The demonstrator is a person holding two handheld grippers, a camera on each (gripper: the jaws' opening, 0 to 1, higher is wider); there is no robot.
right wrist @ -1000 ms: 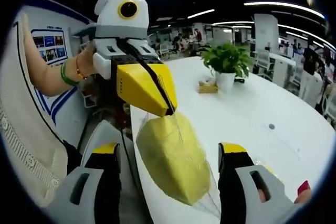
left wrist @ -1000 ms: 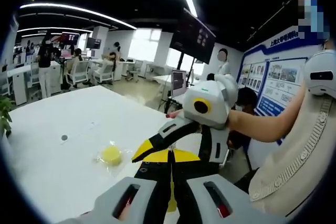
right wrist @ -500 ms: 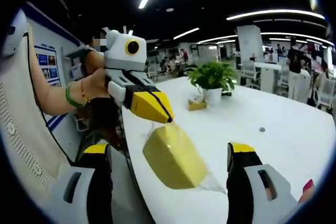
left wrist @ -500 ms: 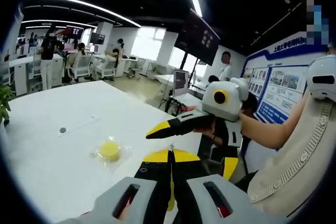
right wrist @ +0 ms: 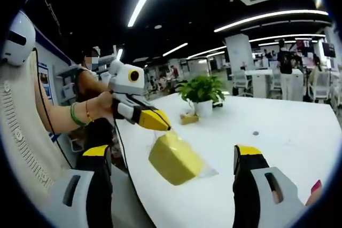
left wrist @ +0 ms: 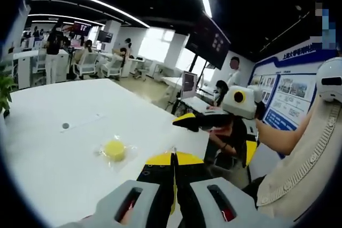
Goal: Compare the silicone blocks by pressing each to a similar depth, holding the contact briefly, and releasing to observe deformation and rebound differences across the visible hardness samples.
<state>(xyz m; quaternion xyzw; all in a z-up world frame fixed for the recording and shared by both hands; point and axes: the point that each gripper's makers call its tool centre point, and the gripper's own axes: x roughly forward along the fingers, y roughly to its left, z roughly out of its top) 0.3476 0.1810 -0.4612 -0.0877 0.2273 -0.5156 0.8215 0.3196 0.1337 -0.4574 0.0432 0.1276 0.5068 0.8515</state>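
A yellow silicone block in a clear bag hangs by the bag's top from my left gripper, over the near edge of the white table. I cannot tell whether the block touches the table. In the left gripper view my left gripper is shut on the bag's film. My right gripper is open, its jaws wide apart on either side of the block and short of it. It also reaches in from the right. A round yellow sample lies bagged on the table.
A potted plant and a small box stand at the table's far end. A small grey dot marks the tabletop. People sit at desks in the room behind. The holder's arm and sleeve are at the right.
My right gripper has drawn back from the block, which now looks smaller and farther between its jaws. The left gripper keeps hold of the bag.
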